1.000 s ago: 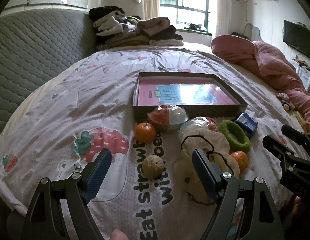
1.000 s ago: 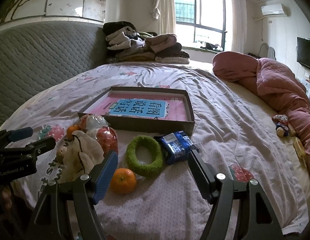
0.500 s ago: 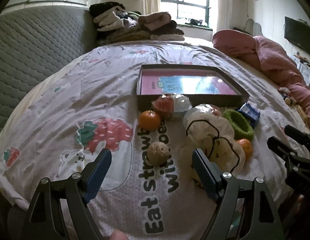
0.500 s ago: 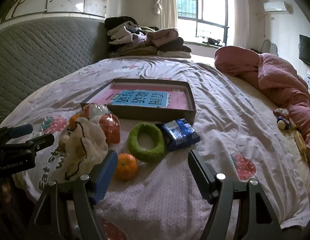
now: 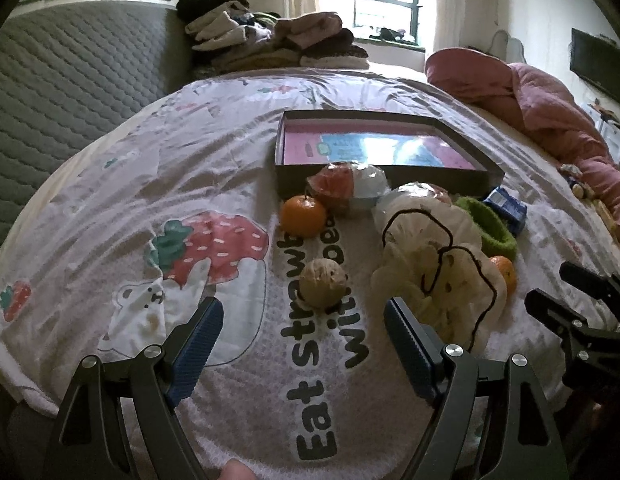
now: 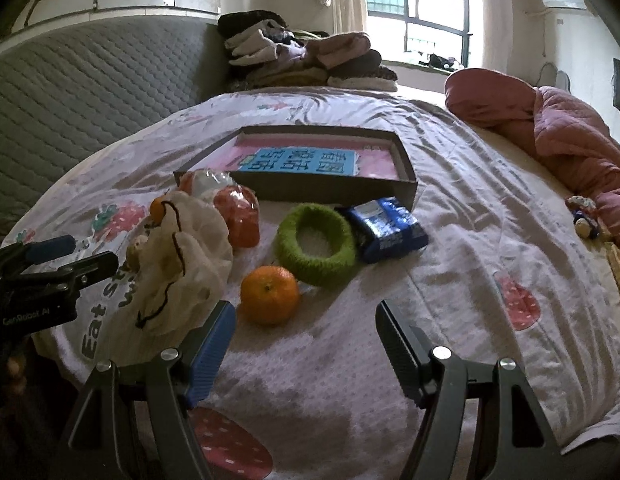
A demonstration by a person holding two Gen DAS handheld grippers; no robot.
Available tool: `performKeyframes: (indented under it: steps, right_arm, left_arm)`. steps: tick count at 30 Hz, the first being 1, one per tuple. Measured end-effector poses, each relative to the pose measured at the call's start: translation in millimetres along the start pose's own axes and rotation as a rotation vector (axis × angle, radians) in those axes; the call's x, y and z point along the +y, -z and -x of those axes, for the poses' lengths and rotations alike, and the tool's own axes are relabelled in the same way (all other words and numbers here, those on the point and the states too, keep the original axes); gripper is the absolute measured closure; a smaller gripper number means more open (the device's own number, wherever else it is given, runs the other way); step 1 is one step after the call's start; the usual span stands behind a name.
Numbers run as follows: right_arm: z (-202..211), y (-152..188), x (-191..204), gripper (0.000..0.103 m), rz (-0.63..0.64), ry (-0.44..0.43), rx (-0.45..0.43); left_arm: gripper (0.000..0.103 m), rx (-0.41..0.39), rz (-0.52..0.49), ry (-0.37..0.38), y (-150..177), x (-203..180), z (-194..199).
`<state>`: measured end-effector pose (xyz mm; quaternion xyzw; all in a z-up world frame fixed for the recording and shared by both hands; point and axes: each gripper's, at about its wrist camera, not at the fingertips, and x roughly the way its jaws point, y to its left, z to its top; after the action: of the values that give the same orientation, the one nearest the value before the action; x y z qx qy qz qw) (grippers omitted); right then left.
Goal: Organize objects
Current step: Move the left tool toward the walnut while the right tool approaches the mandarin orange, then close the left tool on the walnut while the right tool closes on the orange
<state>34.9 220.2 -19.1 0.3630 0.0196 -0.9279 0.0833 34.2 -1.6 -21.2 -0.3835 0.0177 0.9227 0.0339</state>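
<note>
A shallow brown box (image 5: pixel 374 176) (image 6: pixel 269 190) with a pink and blue card inside lies on the bed. In front of it lie an orange (image 5: pixel 302 216), a walnut (image 5: pixel 322 283), two wrapped snacks (image 5: pixel 346 186), a cream drawstring bag (image 5: pixel 434 264) (image 6: pixel 181 264), a green knitted ring (image 6: pixel 316 238), a blue packet (image 6: pixel 386 228) and a second orange (image 6: pixel 269 294). My left gripper (image 5: pixel 299 324) is open, just short of the walnut. My right gripper (image 6: pixel 305 328) is open, just short of the second orange.
The bed sheet has strawberry prints and black lettering. A grey quilted headboard (image 5: pixel 69 80) stands left. Folded clothes (image 5: pixel 269 44) are stacked at the back. A pink quilt (image 6: pixel 558 136) lies right, with a small toy (image 6: pixel 584 216) beside it.
Both grippers have drawn back and risen a little, so the objects sit farther ahead in view. Both stay open. Nothing on the bed has moved.
</note>
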Motion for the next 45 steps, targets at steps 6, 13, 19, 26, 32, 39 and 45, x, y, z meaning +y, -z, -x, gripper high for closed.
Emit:
performKeyframes:
  steps: [6,13,19,26,32,39,45]
  right_arm:
    - [-5.5,1.5,-2.6,0.031,-0.023,0.001,0.002]
    - [-12.9,0.8,-3.2,0.031,-0.028,0.01,0.009]
    - [-18.7,0.8,0.3,0.031,-0.022,0.021,0.005]
    - [-28.4,-0.3,2.1,0.031,-0.033,0.021,0.011]
    - [-36.2,-1.4,9.3,0.034,-0.019,0.003,0.017]
    - [-47.6,-1.4,18.9,0.052,0.011,-0.016,0.025]
    - [-50.4,-0.7,20.4,0.063,0.028,-0.03,0.023]
  left_arm:
    - [0.02,0.021,0.019,-0.004,2.2,4.8,-15.1]
    - [0.02,0.017,0.039,-0.003,-0.9,11.1,-27.8]
    - [0.02,0.027,0.03,0.015,-3.6,7.3,-39.4]
    - [0.023,0.032,0.036,0.017,-8.1,6.7,-52.4]
    - [0.034,0.035,0.026,0.007,-11.6,4.8,-61.3]
    - [0.049,0.03,-0.005,0.005,-13.2,-2.1,-66.1]
    - [0.066,0.02,-0.028,0.011,-12.9,-6.5,-67.1]
